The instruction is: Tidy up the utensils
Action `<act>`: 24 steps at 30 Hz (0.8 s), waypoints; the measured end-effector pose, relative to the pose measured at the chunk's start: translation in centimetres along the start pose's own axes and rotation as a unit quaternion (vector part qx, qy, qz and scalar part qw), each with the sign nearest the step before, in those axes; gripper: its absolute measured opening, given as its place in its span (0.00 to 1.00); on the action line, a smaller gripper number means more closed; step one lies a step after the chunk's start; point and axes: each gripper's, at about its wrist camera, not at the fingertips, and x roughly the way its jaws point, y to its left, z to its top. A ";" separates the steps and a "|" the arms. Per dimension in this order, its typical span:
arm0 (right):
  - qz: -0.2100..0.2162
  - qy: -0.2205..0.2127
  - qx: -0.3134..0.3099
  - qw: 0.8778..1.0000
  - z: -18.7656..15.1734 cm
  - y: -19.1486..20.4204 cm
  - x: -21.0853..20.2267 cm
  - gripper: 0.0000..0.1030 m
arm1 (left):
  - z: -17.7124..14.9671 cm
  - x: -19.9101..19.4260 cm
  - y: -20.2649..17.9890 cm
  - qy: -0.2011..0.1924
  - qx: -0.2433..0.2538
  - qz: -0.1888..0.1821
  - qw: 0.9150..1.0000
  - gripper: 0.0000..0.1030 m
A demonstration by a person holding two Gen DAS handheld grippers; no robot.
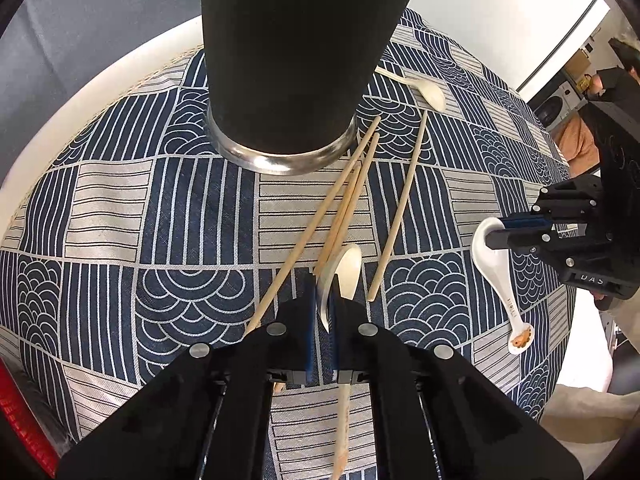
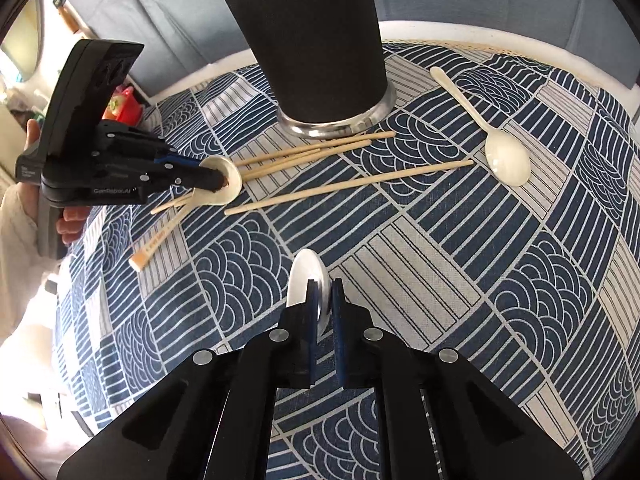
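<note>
Spoons clamped in both tongs: cream spoon (image 1: 348, 270) left (image 1: 324, 300), white spoon (image 2: 306, 284) right (image 2: 325, 300). Chopsticks (image 2: 304, 156), another spoon (image 2: 506, 158) beside black holder (image 2: 316, 44); apparently nothing stowed.

My table (image 2: 420, 28) is round and white, covered by a navy and grey patterned cloth (image 2: 460, 280). On the cloth stands a tall black cup (image 2: 308, 40) with a steel base, upright. Beside its base lie several wooden chopsticks (image 2: 348, 188), loosely fanned. A cream spoon (image 2: 506, 156) lies apart from them, bowl up, near the far edge.
</note>
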 end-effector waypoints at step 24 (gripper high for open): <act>-0.016 -0.070 -0.030 0.997 2.1 0.3 -6.9 0.06 | -0.7 -7.8 -1.0 -0.058 -0.020 0.038 0.997 0.06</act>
